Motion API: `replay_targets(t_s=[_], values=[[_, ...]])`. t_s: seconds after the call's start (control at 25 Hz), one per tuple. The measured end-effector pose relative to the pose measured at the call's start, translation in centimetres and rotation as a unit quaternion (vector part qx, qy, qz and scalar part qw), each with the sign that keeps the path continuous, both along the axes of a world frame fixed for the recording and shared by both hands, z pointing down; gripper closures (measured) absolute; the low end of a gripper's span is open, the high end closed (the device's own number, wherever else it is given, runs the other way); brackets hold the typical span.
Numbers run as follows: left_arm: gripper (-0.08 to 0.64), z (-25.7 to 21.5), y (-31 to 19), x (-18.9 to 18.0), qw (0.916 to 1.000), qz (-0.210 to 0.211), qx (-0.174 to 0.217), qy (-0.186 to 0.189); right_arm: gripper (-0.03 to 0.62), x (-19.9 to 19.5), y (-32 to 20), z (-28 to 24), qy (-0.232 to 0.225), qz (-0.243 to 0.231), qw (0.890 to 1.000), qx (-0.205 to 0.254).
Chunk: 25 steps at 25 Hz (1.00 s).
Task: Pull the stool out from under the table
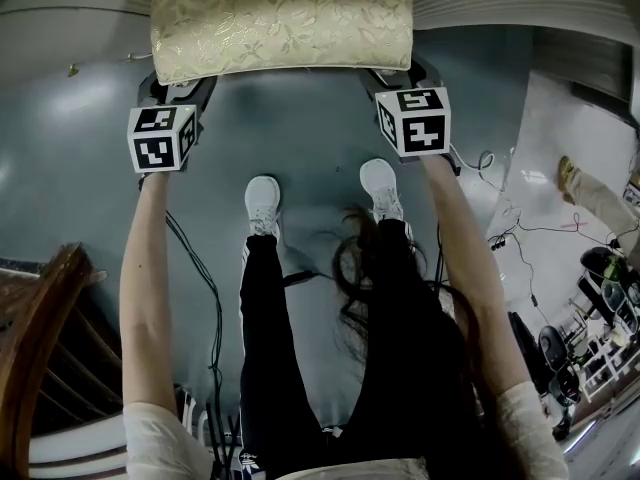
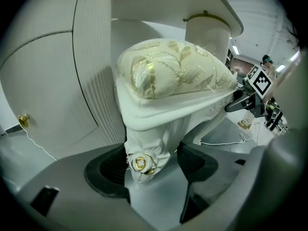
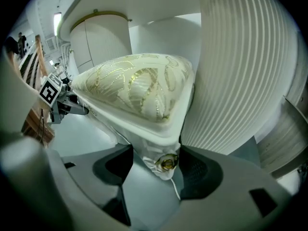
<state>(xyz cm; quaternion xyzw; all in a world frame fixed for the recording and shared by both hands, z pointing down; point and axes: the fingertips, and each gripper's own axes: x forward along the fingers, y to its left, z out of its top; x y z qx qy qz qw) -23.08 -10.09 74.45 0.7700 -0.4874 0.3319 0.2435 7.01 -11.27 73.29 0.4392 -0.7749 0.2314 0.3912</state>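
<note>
The stool (image 1: 280, 18) has a cream-and-gold cushion and white carved legs; it stands at the top of the head view, against the white table. My left gripper (image 1: 180, 86) is at its near-left corner and my right gripper (image 1: 395, 76) at its near-right corner. In the left gripper view a carved leg with a gold rosette (image 2: 139, 163) fills the gap of the left gripper (image 2: 151, 165), both pads against it. In the right gripper view the other front leg (image 3: 166, 161) sits the same way in the right gripper (image 3: 156, 165), pads touching its sides.
The table's fluted white pedestal (image 3: 240, 71) stands close behind the stool. My white shoes (image 1: 263, 203) are on the grey floor just behind the grippers. Cables (image 1: 200, 298) trail along the floor. Brown wooden furniture (image 1: 40, 338) is at the lower left, clutter (image 1: 600, 298) at the right.
</note>
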Motion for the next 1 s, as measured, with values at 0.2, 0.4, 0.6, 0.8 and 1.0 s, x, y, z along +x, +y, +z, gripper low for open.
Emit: replay_targets(t_s=[0.2,0.4,0.6,0.8,1.0], values=[[0.236,-0.03,0.06,-0.04,1.0000,0.002,0.001,0.001,0.279,0.00,0.03,0.01,0.001,-0.001,1.000,0.003],[0.236,-0.03,-0.12,-0.17,1.0000,0.004,0.002,-0.004,0.279,-0.09,0.08,0.26,-0.013,0.005,1.000,-0.001],[0.236,0.09,0.31,-0.06,0.9999,0.006,-0.010,0.002,0.285,0.08,0.20,0.41,-0.006,0.003,1.000,-0.001],[0.238,0.07,0.19,-0.22,1.0000,0.004,-0.008,0.000,0.291,0.03,0.15,0.48,-0.003,-0.002,1.000,-0.021],[0.238,0.32,0.38,-0.20,0.9999,0.005,-0.013,-0.006,0.299,0.21,0.40,0.67,0.006,0.001,1.000,-0.020]])
